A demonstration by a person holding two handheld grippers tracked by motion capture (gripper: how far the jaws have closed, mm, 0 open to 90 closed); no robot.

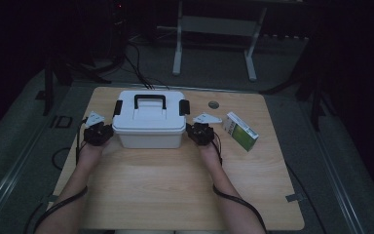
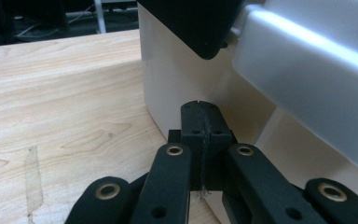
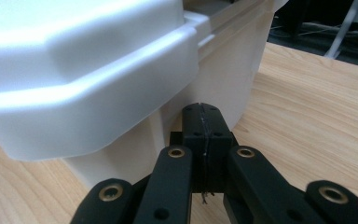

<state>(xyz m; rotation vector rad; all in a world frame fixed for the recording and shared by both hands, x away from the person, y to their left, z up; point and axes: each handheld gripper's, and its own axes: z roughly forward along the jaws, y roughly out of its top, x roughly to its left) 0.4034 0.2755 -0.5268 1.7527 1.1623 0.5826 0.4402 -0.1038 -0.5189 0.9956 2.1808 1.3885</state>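
A white plastic box (image 1: 149, 122) with a black handle (image 1: 150, 100) and black side latches stands at the table's back middle. My left gripper (image 1: 108, 132) sits at the box's left end, just below the lid's rim; its jaws are shut together with nothing between them, tips (image 2: 199, 111) close to the box wall (image 2: 177, 79). At the box's right end my right gripper (image 1: 191, 132) is likewise shut and empty, its tips (image 3: 201, 112) under the overhanging lid (image 3: 88, 70). Whether either tip touches the wall I cannot tell.
A green and white carton (image 1: 241, 130) lies to the right of the box, near my right gripper. A small round grommet (image 1: 214, 104) sits in the wooden table (image 1: 175, 185) behind it. Cables trail along both forearms. The room around the table is dark.
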